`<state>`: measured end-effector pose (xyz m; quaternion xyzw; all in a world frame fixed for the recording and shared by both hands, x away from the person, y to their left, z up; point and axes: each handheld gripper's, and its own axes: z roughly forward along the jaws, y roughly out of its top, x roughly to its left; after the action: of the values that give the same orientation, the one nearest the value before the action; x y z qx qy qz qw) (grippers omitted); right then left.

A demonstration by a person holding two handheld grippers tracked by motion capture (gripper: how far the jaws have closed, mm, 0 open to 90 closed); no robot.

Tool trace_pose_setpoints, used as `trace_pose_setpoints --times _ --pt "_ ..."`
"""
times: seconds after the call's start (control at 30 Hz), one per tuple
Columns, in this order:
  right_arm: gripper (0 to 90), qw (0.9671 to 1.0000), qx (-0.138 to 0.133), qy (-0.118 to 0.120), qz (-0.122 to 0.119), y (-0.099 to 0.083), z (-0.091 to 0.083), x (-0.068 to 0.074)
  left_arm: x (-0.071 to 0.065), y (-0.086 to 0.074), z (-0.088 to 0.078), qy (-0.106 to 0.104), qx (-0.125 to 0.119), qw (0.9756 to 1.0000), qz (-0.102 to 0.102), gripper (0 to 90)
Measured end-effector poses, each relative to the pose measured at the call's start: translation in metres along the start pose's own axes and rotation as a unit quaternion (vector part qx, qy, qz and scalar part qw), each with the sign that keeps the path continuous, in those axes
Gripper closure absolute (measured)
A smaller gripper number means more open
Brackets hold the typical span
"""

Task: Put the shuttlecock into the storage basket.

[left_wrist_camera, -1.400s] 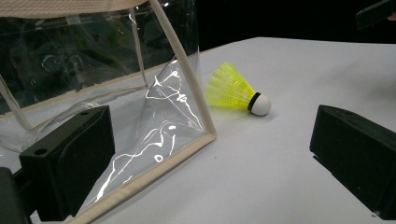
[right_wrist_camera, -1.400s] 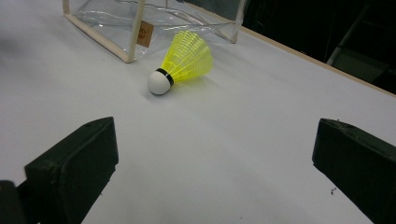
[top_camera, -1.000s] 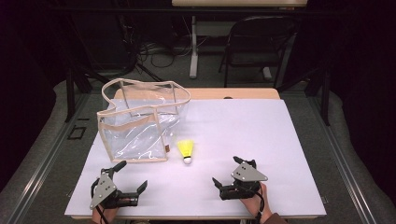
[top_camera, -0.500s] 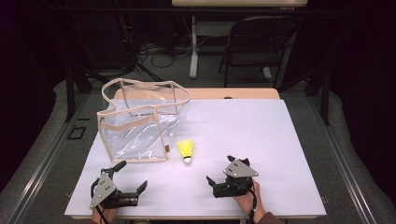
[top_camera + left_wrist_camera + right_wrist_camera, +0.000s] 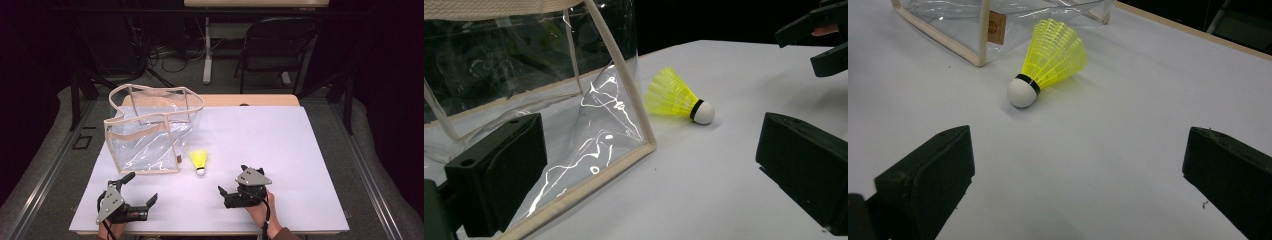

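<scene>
A yellow shuttlecock (image 5: pixel 199 161) with a white cork lies on its side on the white table (image 5: pixel 280 145), just right of a clear plastic bag (image 5: pixel 150 135) with beige trim. My left gripper (image 5: pixel 140 189) rests open near the front left edge, facing the bag's corner (image 5: pixel 644 145) and the shuttlecock (image 5: pixel 679 97) beyond it. Front centre, my right gripper (image 5: pixel 231 178) stands open with nothing between its jaws. It points at the shuttlecock (image 5: pixel 1048 60), whose cork faces it a short way off. The right gripper's jaws (image 5: pixel 819 40) also appear at the top right of the left gripper view.
The bag stands upright with its top open at the back left of the table. A small tag (image 5: pixel 996 21) hangs on its front edge. Beyond the far edge are a chair (image 5: pixel 280 50), a stand (image 5: pixel 206 50) and cables on the dark floor.
My right gripper has shifted slightly left and forward, toward the shuttlecock. The left gripper, bag and shuttlecock have stayed where they were.
</scene>
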<state>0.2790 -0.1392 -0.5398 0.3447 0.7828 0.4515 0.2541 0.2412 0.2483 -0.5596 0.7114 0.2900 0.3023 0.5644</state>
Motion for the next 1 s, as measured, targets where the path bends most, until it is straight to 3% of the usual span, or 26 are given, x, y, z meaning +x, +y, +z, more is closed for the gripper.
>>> trace_pose_setpoints --times 0.5,1.0 --pt "0.2 0.9998 0.011 0.007 0.013 0.012 0.018 0.01 0.001 0.0 0.0 0.0 -0.003 1.0 -0.001 0.0" --pt "0.0 0.9987 0.02 0.006 0.048 0.022 0.039 0.019 0.001 0.0 0.0 0.0 -0.003 1.0 0.0 0.0"
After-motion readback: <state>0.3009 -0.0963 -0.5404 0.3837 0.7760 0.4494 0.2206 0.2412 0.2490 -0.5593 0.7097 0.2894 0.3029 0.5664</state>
